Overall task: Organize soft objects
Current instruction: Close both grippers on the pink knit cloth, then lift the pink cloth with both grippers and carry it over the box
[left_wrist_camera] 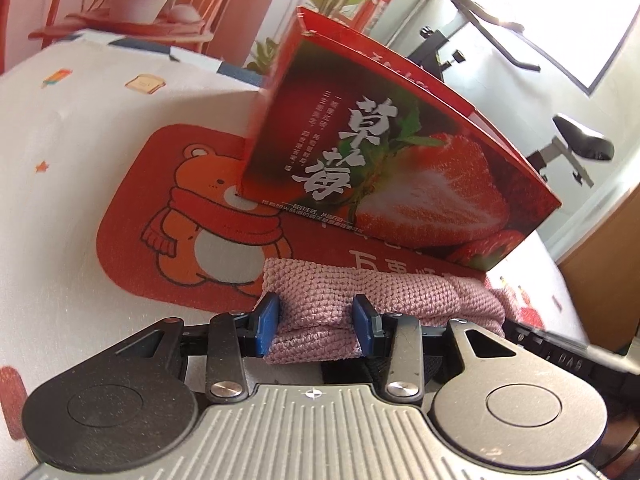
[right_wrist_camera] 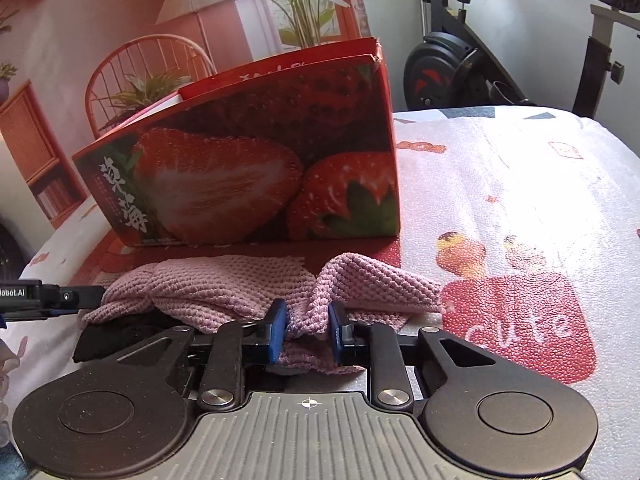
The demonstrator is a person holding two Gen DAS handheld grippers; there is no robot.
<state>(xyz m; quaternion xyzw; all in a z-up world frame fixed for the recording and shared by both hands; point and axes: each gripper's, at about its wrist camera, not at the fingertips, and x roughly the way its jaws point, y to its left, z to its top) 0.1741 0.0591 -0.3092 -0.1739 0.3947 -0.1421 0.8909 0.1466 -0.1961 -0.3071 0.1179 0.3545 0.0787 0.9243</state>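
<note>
As tongs (left_wrist_camera: pixel 316 326) pinch, cloth (left_wrist_camera: pixel 400 296) lies crosswise

left wrist: close, low, angled down | right wrist: same | shared: strawberry box (left_wrist_camera: pixel 400 152), pink cloth (right_wrist_camera: pixel 248 292)

Counted: one pink knitted cloth (right_wrist_camera: pixel 224 288), one strawberry box (right_wrist_camera: pixel 256 168), one red bear mat (left_wrist_camera: pixel 168 216), two grippers, one exercise bike (right_wrist_camera: pixel 448 68).
</note>
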